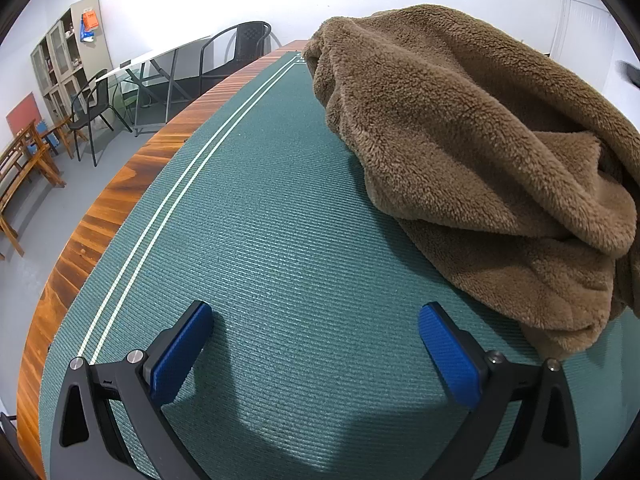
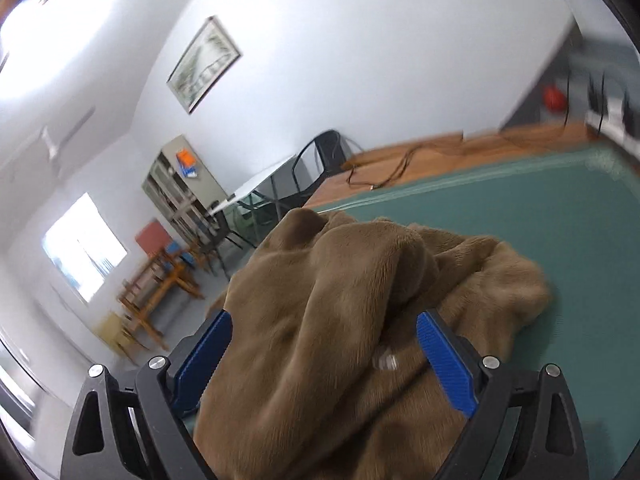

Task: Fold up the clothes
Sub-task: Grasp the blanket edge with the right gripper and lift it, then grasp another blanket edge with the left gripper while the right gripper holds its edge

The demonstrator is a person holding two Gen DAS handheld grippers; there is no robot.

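Observation:
A brown fleece garment (image 1: 472,152) lies crumpled in a heap on the green mat (image 1: 256,216), to the right of my left gripper (image 1: 316,316). The left gripper is open and empty, low over bare mat, its right finger close to the garment's near edge. In the right wrist view the same brown garment (image 2: 332,320) bulges between the fingers of my right gripper (image 2: 324,332). Its jaws stand wide apart around the cloth. That view is blurred and tilted.
The mat covers a wooden table (image 1: 120,200) whose edge runs along the left. Beyond it stand black chairs (image 1: 92,116), a glass desk, wooden benches and a cabinet (image 1: 60,60). A black cable (image 2: 384,176) lies on the wood at the table's far end.

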